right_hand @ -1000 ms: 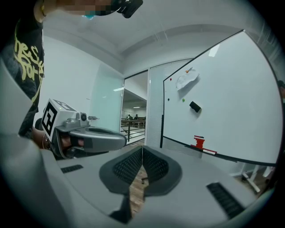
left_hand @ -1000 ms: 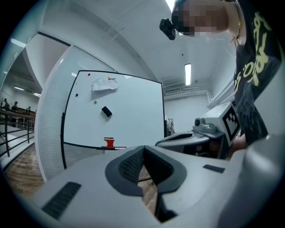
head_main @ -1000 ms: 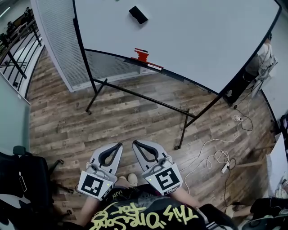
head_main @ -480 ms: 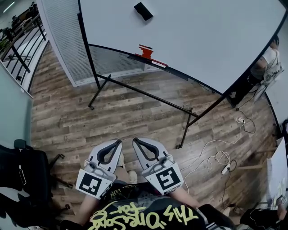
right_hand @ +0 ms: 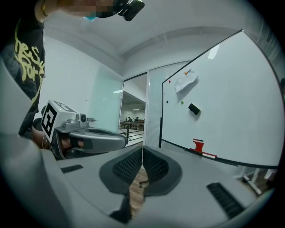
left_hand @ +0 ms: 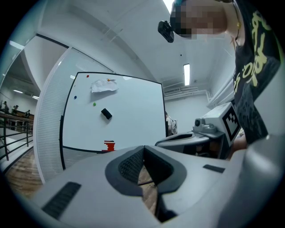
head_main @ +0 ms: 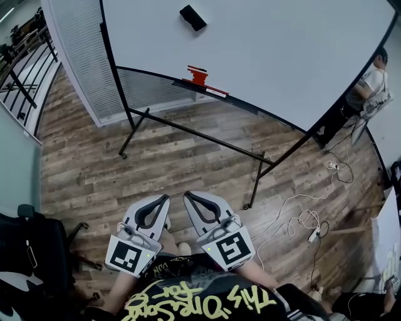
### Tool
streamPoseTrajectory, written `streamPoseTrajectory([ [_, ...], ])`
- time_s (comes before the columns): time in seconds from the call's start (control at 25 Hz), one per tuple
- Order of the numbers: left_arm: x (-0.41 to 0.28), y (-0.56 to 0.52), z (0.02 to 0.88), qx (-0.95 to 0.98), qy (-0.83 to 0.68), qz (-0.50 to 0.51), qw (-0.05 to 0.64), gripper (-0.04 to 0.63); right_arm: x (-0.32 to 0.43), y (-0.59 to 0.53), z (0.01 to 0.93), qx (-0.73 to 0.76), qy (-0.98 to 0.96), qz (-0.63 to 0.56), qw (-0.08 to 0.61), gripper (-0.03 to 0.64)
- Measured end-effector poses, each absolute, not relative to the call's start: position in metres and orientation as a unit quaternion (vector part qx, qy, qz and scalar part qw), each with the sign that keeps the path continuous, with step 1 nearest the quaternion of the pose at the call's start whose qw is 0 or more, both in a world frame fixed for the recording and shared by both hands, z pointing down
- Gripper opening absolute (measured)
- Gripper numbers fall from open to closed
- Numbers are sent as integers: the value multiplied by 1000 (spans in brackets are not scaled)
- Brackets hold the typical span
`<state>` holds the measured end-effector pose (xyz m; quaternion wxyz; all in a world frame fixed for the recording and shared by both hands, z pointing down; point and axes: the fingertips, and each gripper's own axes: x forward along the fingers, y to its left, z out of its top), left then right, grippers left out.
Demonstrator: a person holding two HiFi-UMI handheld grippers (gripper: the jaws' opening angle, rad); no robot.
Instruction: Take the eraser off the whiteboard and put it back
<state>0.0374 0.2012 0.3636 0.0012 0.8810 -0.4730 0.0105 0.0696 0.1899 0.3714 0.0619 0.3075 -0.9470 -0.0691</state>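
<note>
A black eraser (head_main: 192, 17) sticks to the whiteboard (head_main: 282, 50) on its upper left part; it also shows as the eraser (left_hand: 106, 114) in the left gripper view and the eraser (right_hand: 194, 108) in the right gripper view. Both grippers are held side by side close to the person's body, far from the board. My left gripper (head_main: 165, 200) is shut and empty, its tips meeting at the left gripper (left_hand: 143, 148). My right gripper (head_main: 187, 199) is shut with nothing in it, seen again as the right gripper (right_hand: 142, 148).
A red object (head_main: 198, 76) sits on the board's tray. The board stands on a black frame (head_main: 188, 131) over wooden floor. White cables (head_main: 301, 219) lie at the right, a person (head_main: 366, 81) stands past the board's right end, and a railing (head_main: 22, 75) runs at far left.
The head view swayed slightly and came back. Both grippers stay shut in the same place.
</note>
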Motion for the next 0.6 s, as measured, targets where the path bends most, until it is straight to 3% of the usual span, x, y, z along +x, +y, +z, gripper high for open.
streamPoseTrajectory([
  [0.16, 34, 187, 362, 883, -469, 10, -4, 8, 65, 173, 364, 316, -946, -69, 37, 9],
  [0.6, 15, 139, 359, 886, -464, 3, -8, 8, 49, 126, 366, 323, -942, -77, 54, 9],
])
